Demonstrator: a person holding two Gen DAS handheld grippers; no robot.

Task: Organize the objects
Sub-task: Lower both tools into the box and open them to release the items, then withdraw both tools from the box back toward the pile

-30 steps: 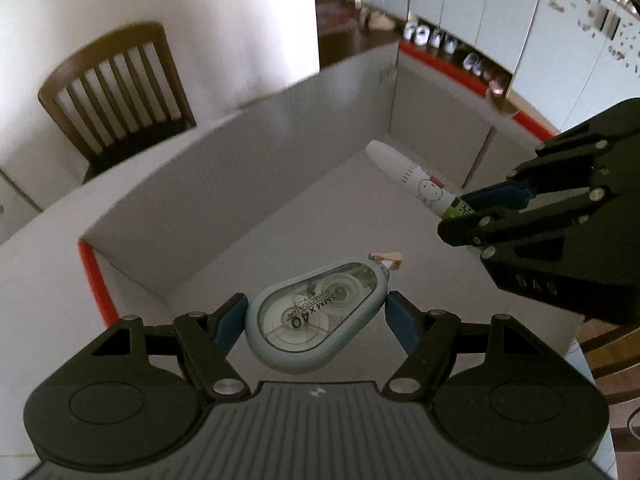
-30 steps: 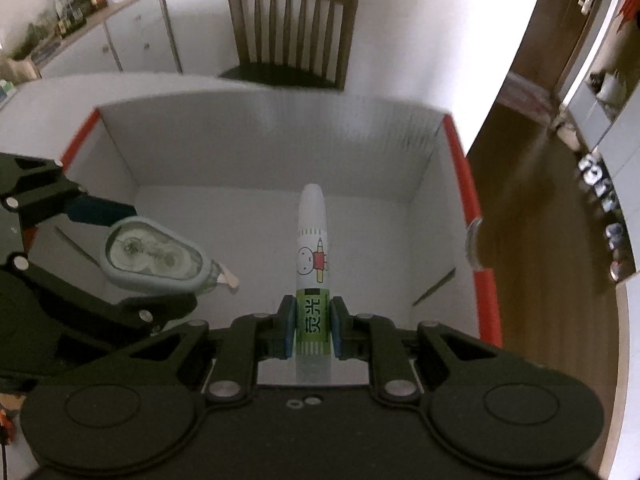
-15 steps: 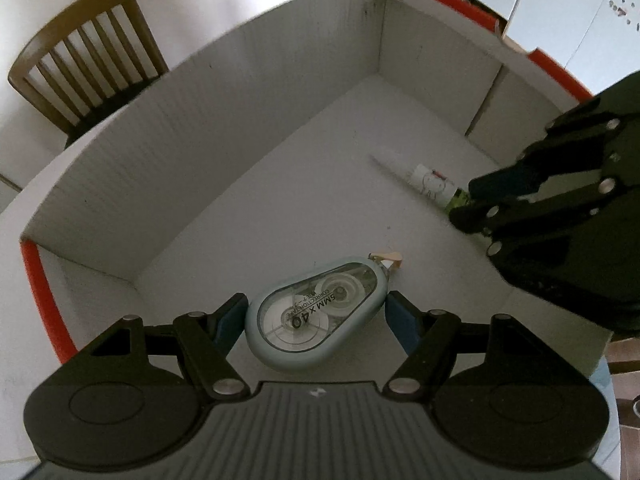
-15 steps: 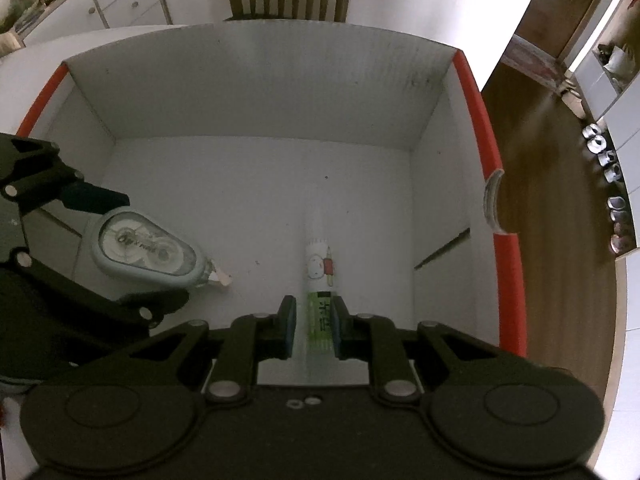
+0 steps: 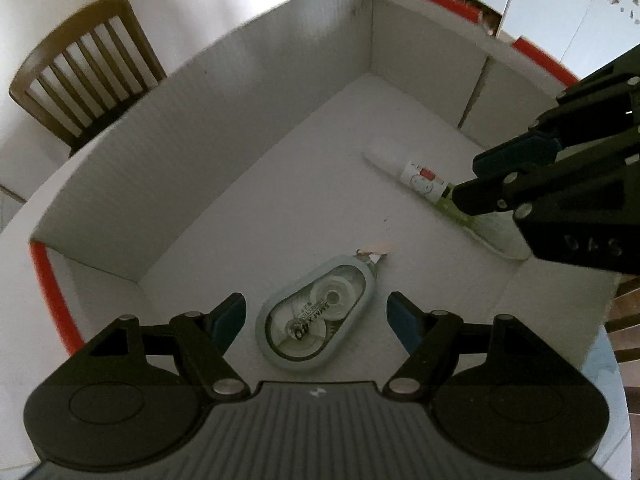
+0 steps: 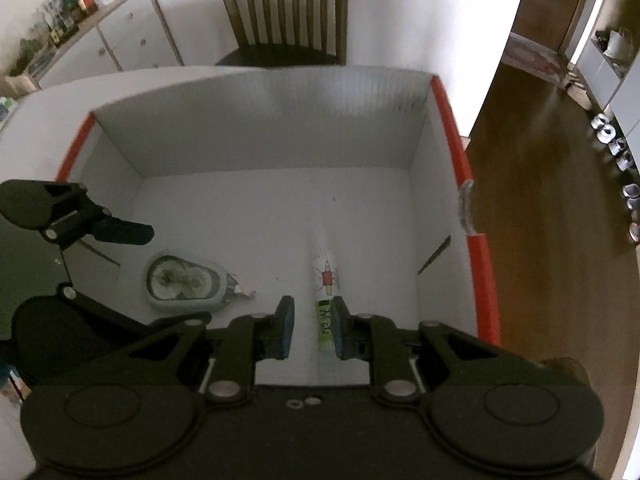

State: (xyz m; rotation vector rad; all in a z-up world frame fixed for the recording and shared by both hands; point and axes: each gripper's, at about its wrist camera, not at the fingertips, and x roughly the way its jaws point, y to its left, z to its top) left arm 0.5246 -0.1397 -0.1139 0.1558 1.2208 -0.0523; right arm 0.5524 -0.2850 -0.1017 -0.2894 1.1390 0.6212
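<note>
Both items got lowered onto the red-edged white cardboard box (image 5: 224, 128) floor and released. The left gripper (image 5: 316, 316) is spread around the pale teardrop correction-tape dispenser (image 5: 318, 316); the right gripper (image 6: 310, 326) is barely parted, and the white cartoon-printed marker (image 6: 326, 280) at 12 o'clock could be dragged.

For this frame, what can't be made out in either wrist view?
- Highlighter pen: in the left wrist view its rear end is hidden behind the right tongs and blurred.
- Correction tape: in the right wrist view its print is too blurred to read.
- Cardboard box: its near wall is hidden under both tong bodies.
- The hands holding the tongs: out of frame.
</note>
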